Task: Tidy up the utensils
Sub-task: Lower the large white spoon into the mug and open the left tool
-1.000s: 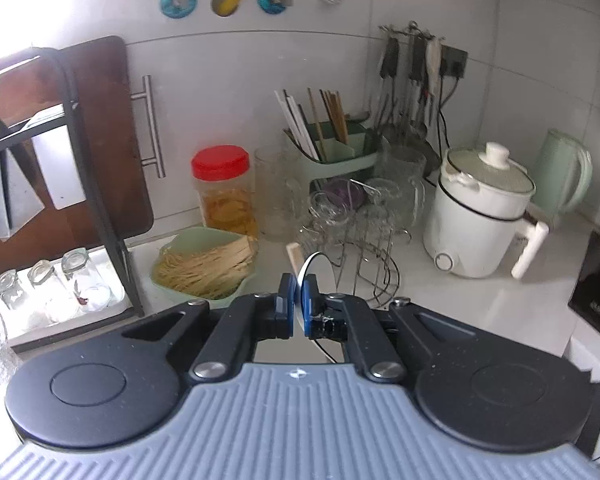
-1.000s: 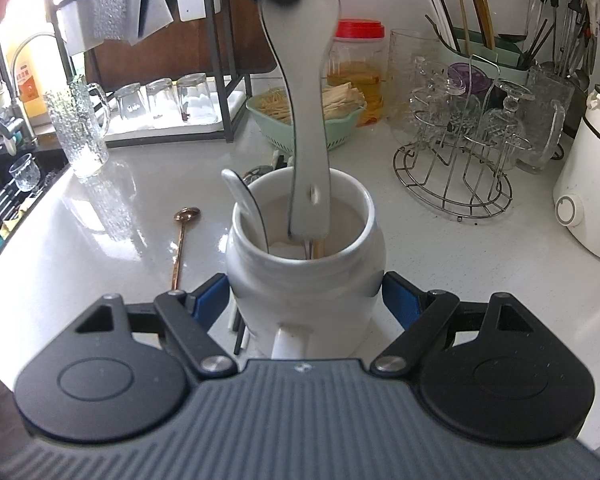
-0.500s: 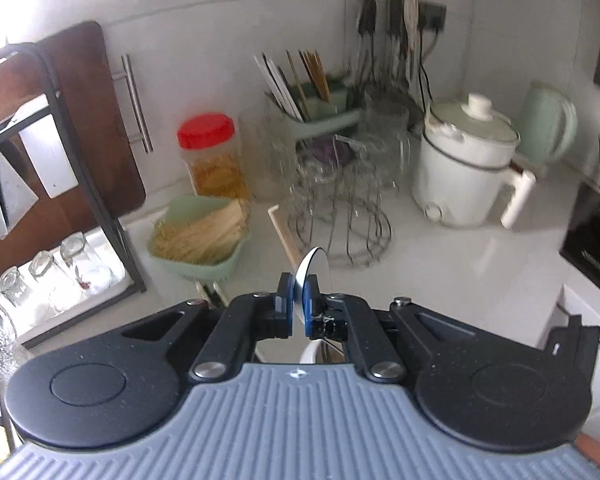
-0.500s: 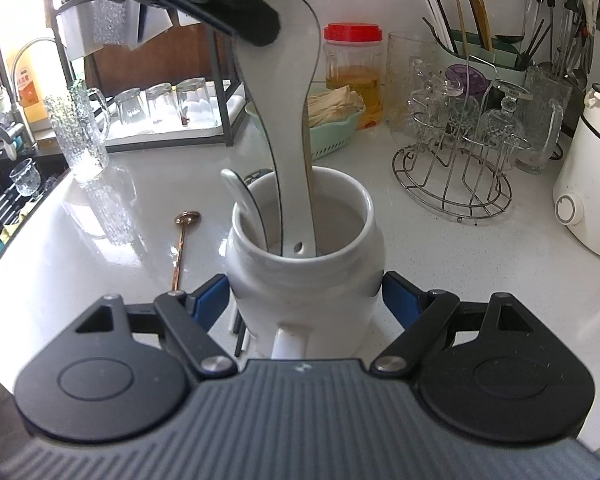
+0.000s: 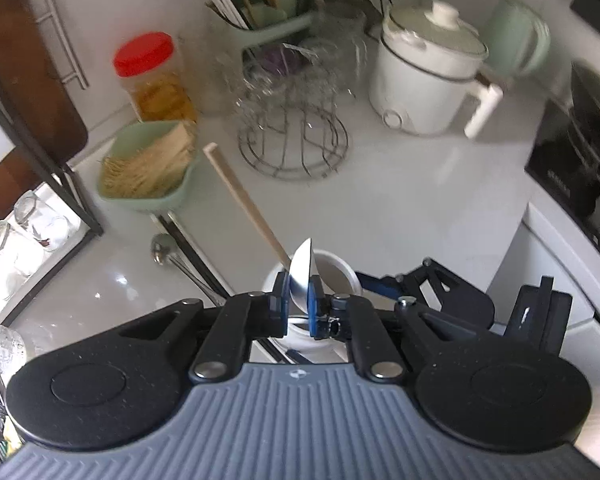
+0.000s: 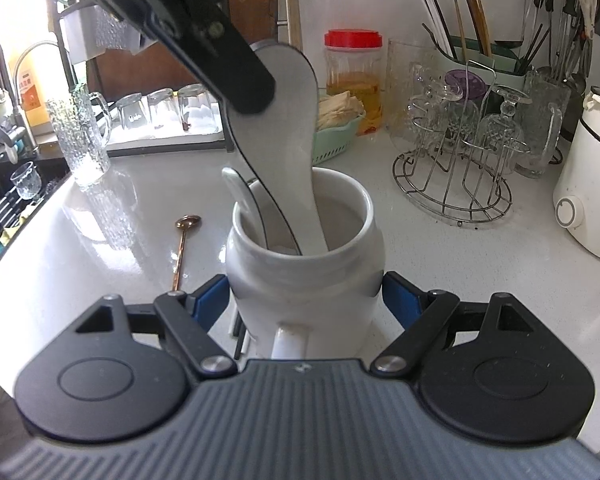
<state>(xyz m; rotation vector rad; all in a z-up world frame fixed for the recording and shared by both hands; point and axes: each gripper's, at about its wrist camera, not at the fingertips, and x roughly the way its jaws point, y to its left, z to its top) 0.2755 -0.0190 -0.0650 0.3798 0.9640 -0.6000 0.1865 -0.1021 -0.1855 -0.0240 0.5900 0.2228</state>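
Observation:
My right gripper (image 6: 303, 300) is shut on a white ceramic jar (image 6: 303, 280) that stands on the counter, its blue pads pressing on both sides. Above the jar, my left gripper (image 5: 298, 300) has a white ceramic spoon (image 6: 284, 128) by the bowl between its pads; its jaws are opening. The spoon's handle reaches down inside the jar. A second white spoon (image 6: 240, 192) and a wooden stick (image 5: 240, 196) lean in the jar too. On the counter to the left lie a copper spoon (image 6: 184, 240), a metal spoon (image 5: 162, 246) and black chopsticks (image 5: 192, 248).
Behind the jar stand a green basket (image 6: 335, 140) of noodles, a red-lidded jar (image 6: 353, 64), a wire glass rack (image 6: 455, 168) and a green utensil drainer (image 6: 483, 56). A white cooker (image 6: 587, 184) stands right, a glass pitcher (image 6: 80, 132) and sink left, a stove (image 5: 575, 148) far right.
My left gripper has tipped downward over the jar, and the spoon's handle has gone deeper into it and now leans. The right gripper and the jar have stayed put.

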